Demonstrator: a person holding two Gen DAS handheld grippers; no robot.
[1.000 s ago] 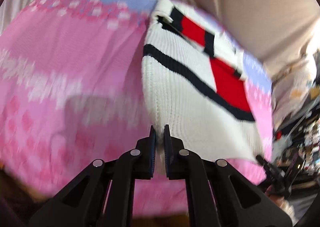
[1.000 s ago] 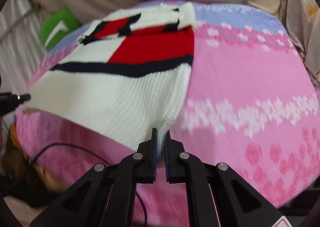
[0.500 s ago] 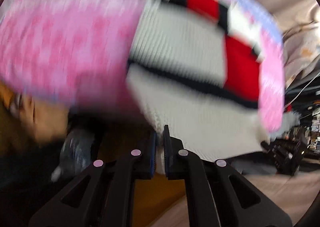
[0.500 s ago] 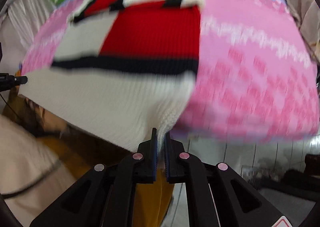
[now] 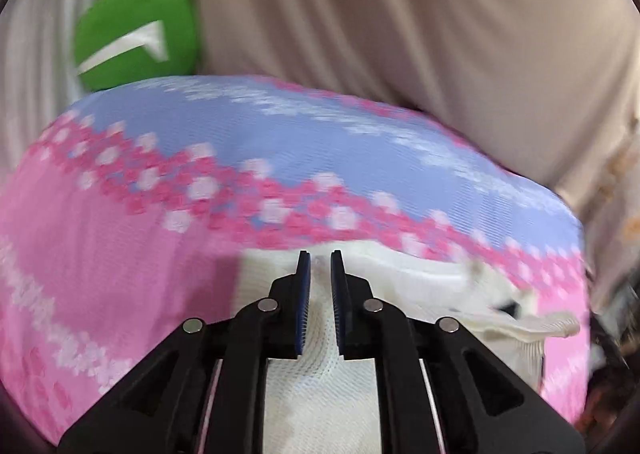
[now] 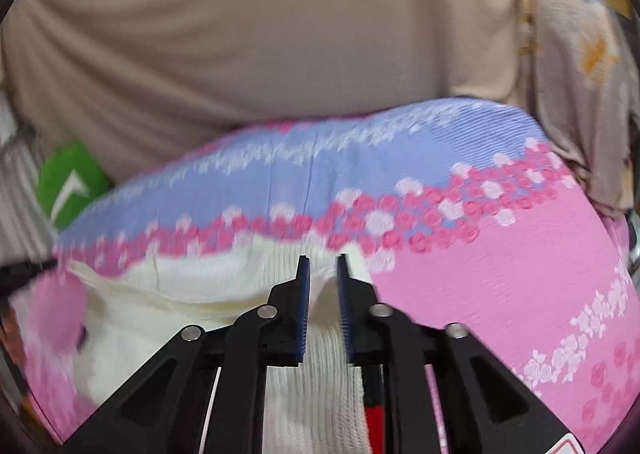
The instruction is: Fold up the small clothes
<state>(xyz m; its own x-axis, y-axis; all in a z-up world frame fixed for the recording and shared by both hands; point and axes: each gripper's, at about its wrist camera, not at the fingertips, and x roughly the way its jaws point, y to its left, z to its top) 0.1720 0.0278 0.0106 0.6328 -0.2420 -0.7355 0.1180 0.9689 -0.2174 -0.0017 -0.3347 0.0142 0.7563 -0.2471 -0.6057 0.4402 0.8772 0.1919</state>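
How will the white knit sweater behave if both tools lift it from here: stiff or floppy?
Likely floppy: the white knit sweater bunches between the left tool fingers and the right tool fingers. Its ribbed knit probably grips rather than slips. It would likely sag over the pink blanket.

White ribbed knit sweater [image 5: 320, 382] lies folded over; red patch showing.

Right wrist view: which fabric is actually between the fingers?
The white knit sweater, ribbed, with a red patch by the gripper. The pink-and-lilac floral blanket lies beneath; the beige cloth hangs behind.
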